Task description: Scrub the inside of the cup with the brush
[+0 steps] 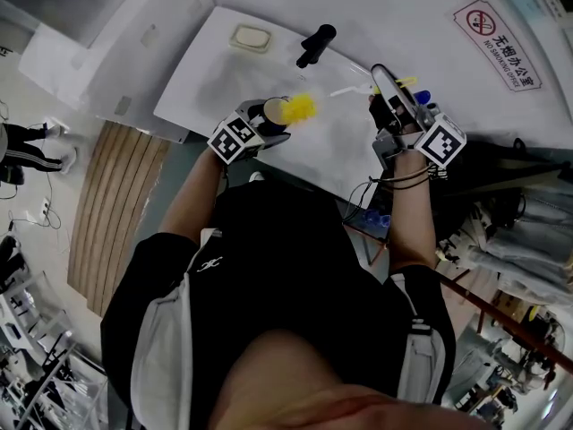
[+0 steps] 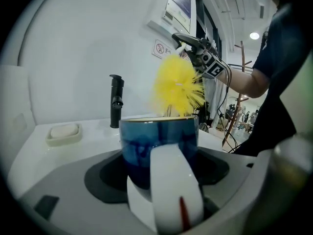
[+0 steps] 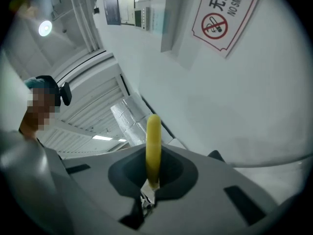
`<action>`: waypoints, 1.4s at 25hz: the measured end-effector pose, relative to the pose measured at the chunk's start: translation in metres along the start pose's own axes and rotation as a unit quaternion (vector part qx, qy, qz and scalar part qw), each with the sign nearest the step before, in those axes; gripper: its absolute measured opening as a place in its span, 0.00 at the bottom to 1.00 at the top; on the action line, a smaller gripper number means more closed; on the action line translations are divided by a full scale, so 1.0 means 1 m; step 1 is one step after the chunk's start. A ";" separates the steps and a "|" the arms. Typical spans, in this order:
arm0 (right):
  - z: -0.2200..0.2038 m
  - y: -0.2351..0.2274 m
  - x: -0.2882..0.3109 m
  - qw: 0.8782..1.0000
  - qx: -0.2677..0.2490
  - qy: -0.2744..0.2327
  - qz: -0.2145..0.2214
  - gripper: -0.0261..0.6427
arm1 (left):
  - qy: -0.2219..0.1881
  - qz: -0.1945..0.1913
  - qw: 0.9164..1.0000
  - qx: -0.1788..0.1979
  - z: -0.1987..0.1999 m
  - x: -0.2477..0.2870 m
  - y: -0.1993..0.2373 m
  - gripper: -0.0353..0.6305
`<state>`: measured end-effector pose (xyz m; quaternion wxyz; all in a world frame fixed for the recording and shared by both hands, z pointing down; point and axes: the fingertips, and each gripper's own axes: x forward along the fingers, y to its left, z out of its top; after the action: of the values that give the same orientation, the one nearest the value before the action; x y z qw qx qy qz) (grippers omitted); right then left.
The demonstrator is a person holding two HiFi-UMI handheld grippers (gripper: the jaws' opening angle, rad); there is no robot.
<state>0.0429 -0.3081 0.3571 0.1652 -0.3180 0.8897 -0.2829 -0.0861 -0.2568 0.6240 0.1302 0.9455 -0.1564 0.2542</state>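
Now, left claw (image 1: 269, 122): clenched on the glazed blue ceramic cup (image 2: 146, 141), a white pad (image 2: 175, 195) pressed against the near wall of the cup.
Cup position: held off the white surface (image 1: 215, 70) near its front edge. In the left gripper view its rim is level and its mouth faces away from the camera.
Right claw (image 3: 148, 192): clenched on the brush's slim yellow handle (image 3: 153, 148), which stands up between the two jaws. In the head view this claw sits well to the right of the cup, close to the wall.
Brush head: a fluffy ball of yellow bristles (image 2: 178, 87) sits at the cup's mouth, most of it above the rim. Whether its lowest bristles reach inside cannot be told.
Brush stem: a thin pale rod (image 1: 351, 90) runs from the bristles across to the right claw.
Behind the cup: a matte black tap (image 2: 116, 101) stands upright on the surface, well apart from the cup.
Beside the tap: a cream soap bar in a pale dish (image 2: 63, 132) lies near the far left corner.
Wall: a red-and-white no-smoking sign (image 3: 225, 13) hangs on the white wall above the surface.
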 end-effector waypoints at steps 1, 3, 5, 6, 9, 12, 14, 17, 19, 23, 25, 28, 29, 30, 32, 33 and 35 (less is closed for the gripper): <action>0.004 -0.001 -0.004 1.000 -0.003 -0.007 -0.003 0.05 | 0.000 0.003 1.000 -0.003 -0.002 -0.001 0.002 0.65; 0.010 -0.004 -0.011 1.000 -0.005 -0.017 -0.011 0.05 | -0.001 0.008 1.000 -0.009 -0.004 -0.002 0.005 0.65; 0.010 -0.011 -0.018 0.999 -0.006 -0.021 -0.024 0.05 | -0.002 0.013 1.000 -0.013 -0.005 -0.004 0.009 0.65; 0.009 -0.015 -0.021 0.999 -0.006 -0.021 -0.031 0.05 | -0.003 0.014 1.000 -0.014 -0.005 -0.005 0.010 0.65; -0.001 -0.029 -0.027 0.998 -0.005 -0.018 -0.055 0.05 | -0.005 0.019 1.000 -0.013 -0.003 -0.008 0.014 0.65; -0.020 -0.048 -0.033 0.996 0.001 -0.010 -0.089 0.05 | -0.009 0.023 1.000 -0.011 0.000 -0.011 0.017 0.65; -0.033 -0.059 -0.036 0.995 0.009 -0.007 -0.104 0.05 | -0.015 0.027 0.999 -0.012 0.004 -0.013 0.018 0.65; -0.058 -0.080 -0.044 0.990 0.009 0.009 -0.142 0.05 | -0.024 0.035 0.999 -0.015 0.009 -0.017 0.022 0.65; -0.072 -0.087 -0.046 0.987 0.006 0.021 -0.158 0.05 | -0.028 0.039 0.999 -0.015 0.011 -0.019 0.024 0.65; -0.088 -0.090 -0.045 0.987 0.009 0.028 -0.161 0.05 | -0.035 0.042 0.998 -0.014 0.016 -0.022 0.025 0.65; -0.094 -0.091 -0.045 0.986 0.012 0.031 -0.165 0.05 | -0.036 0.042 0.998 -0.011 0.019 -0.022 0.024 0.65; -0.099 -0.091 -0.045 0.985 0.014 0.034 -0.168 0.05 | -0.037 0.040 0.998 -0.008 0.021 -0.021 0.022 0.65; -0.100 -0.091 -0.046 0.985 0.015 0.033 -0.169 0.05 | -0.037 0.039 0.999 -0.007 0.021 -0.021 0.021 0.65; -0.101 -0.091 -0.046 0.985 0.015 0.033 -0.170 0.05 | -0.037 0.038 0.999 -0.007 0.021 -0.020 0.021 0.65; -0.103 -0.091 -0.047 0.985 0.015 0.033 -0.172 0.05 | -0.036 0.035 0.999 -0.006 0.021 -0.019 0.019 0.65; -0.104 -0.091 -0.048 0.984 0.015 0.032 -0.172 0.05 | -0.036 0.034 0.999 -0.005 0.021 -0.018 0.019 0.65; -0.105 -0.090 -0.049 0.984 0.015 0.031 -0.174 0.05 | -0.036 0.031 0.999 -0.004 0.022 -0.016 0.018 0.65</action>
<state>0.0724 -0.2917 0.4997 0.0901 -0.4567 0.8211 -0.3304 -0.0964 -0.2761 0.6002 0.1199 0.9482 -0.1914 0.2235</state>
